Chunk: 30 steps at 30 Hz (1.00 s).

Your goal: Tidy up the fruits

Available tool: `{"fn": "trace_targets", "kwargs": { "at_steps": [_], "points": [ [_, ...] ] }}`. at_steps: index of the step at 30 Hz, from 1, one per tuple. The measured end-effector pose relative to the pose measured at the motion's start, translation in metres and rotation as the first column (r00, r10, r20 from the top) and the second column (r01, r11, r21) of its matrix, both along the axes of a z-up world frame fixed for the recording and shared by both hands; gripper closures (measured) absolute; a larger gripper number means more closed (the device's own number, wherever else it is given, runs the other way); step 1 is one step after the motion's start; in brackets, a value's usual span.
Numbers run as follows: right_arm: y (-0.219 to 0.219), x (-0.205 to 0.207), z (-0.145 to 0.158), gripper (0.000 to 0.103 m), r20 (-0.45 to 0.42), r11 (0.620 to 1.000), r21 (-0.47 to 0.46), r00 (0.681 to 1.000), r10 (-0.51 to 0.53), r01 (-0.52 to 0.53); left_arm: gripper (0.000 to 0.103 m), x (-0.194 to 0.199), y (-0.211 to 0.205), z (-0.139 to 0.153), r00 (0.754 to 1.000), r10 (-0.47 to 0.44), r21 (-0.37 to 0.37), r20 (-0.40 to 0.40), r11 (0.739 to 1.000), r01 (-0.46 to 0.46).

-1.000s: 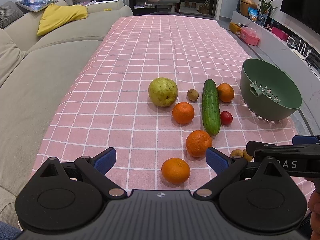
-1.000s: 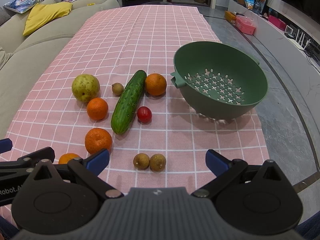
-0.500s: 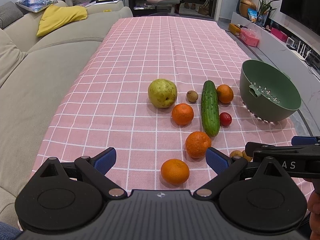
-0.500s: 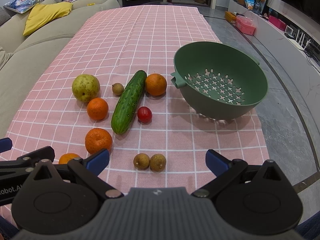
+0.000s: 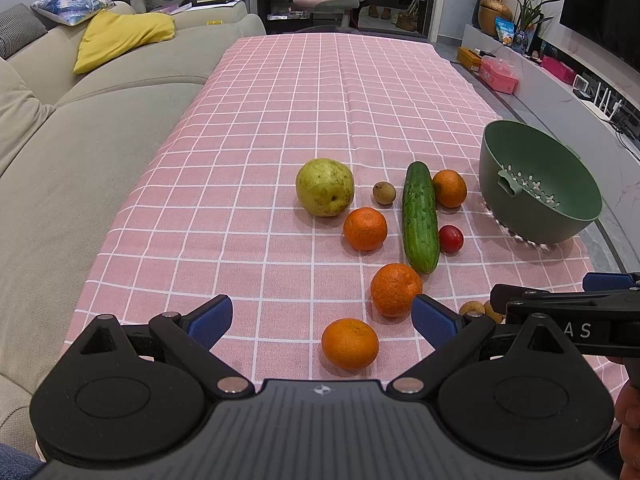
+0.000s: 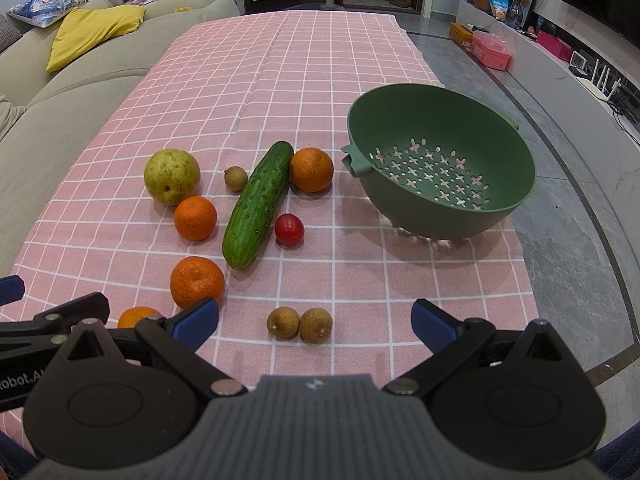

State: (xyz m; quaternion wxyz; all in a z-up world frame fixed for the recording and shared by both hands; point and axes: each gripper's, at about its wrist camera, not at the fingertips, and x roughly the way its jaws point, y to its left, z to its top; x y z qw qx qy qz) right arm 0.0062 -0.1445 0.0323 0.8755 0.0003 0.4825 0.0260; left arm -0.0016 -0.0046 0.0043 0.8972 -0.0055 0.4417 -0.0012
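The right view shows two longans [image 6: 299, 324] whole; the left view half hides them. Both grippers, left gripper [image 5: 322, 318] and right gripper [image 6: 315, 318], gape wide, holding nothing. Nothing has moved: fruits lie near the table's near edge, the green bowl [image 6: 500, 216] by its right edge.

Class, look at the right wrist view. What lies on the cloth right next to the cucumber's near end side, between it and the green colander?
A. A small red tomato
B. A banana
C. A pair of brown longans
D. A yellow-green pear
A. The small red tomato sits just right of the cucumber, on the side toward the green colander; the pear lies on the cucumber's far left.
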Motion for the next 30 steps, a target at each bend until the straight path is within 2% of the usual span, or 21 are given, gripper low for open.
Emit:
{"fn": "trace_targets", "kwargs": {
  "at_steps": [30],
  "points": [
    [0.0009,-0.0005,0.0003,0.004,0.002,1.0,-0.003,1.0,0.002,-0.002,0.0,0.0005,-0.0008,0.0021,1.0,-0.003,-0.007,0.004,1.0,0.003]
  ]
}}
